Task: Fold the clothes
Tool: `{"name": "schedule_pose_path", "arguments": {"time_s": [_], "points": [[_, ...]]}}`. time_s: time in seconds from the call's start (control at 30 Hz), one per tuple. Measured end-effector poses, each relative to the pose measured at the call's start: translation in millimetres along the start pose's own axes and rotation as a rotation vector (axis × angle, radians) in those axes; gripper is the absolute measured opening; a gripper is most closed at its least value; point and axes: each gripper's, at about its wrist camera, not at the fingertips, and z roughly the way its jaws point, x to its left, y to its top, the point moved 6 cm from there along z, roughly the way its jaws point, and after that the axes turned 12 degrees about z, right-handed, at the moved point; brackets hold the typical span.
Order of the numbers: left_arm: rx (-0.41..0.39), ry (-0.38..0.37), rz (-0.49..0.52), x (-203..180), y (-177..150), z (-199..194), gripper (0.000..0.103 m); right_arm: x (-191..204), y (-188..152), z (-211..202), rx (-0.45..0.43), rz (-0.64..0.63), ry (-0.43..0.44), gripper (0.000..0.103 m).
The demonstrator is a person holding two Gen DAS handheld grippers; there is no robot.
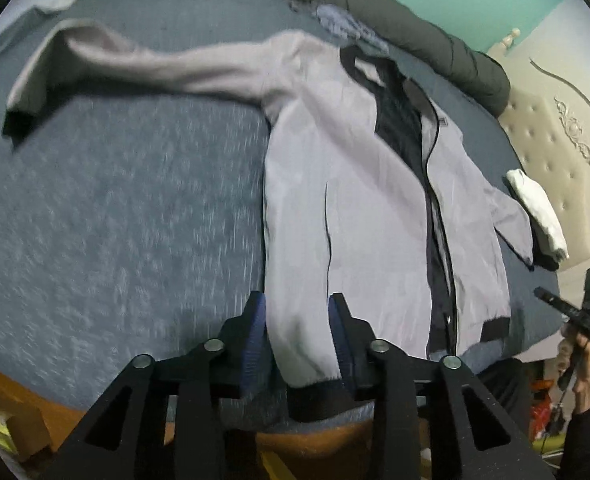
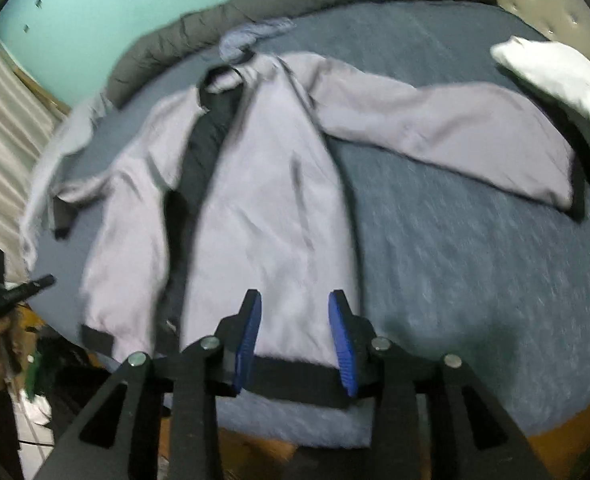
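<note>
Here the bed (image 2: 475, 280), in its blue-grey cover, carries everything, and the grey jacket (image 2: 263, 216) lies flat on it, front up, zip partly undone, its dark hem at the bed's near edge and its collar toward the rolled dark quilt (image 1: 415, 28) along the far side. Both sleeves stretch out sideways from the jacket's body; one cuff ends just beside a folded white cloth (image 2: 567, 80).

The left tool (image 1: 297, 344) hangs over the jacket's near corner, jaws apart, the hem between them but not pinched. The right tool (image 2: 295, 340) stands likewise over the other hem corner, jaws apart, nothing clamped.

The garment looks spread and ready, so I judge the first fold is next. To do it well, bring each sleeve in across the jacket's chest first, gripping at the cuff, not mid-sleeve, so the fabric travels flat. Keep the zip line straight as the fold's guide, and smooth the wrinkles near the collar before doubling hem to collar.
</note>
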Motion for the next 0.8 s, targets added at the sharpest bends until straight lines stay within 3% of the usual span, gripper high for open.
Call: {"name": "schedule_pose_path", "arguments": {"time_s": [0.33,0.57,0.7,0.8], "points": [[-0.083,0.004,0.021,-7.0,56.6,29.2,0.036,62.6,51.9,65.9,0.027,0.011,0.103,0.038],[-0.141,0.038,-0.023,12.6,92.4,74.8,0.036,103.2,89.2,127.2,0.058,-0.018,0.101,0.039],[-0.159,0.054,-0.041,26.3,101.6,101.5,0.036,126.1,112.7,164.8,0.064,-0.04,0.095,0.047],[-0.168,0.067,-0.041,35.5,106.4,118.5,0.036,139.1,129.3,190.1,0.066,-0.048,0.094,0.047]]}}
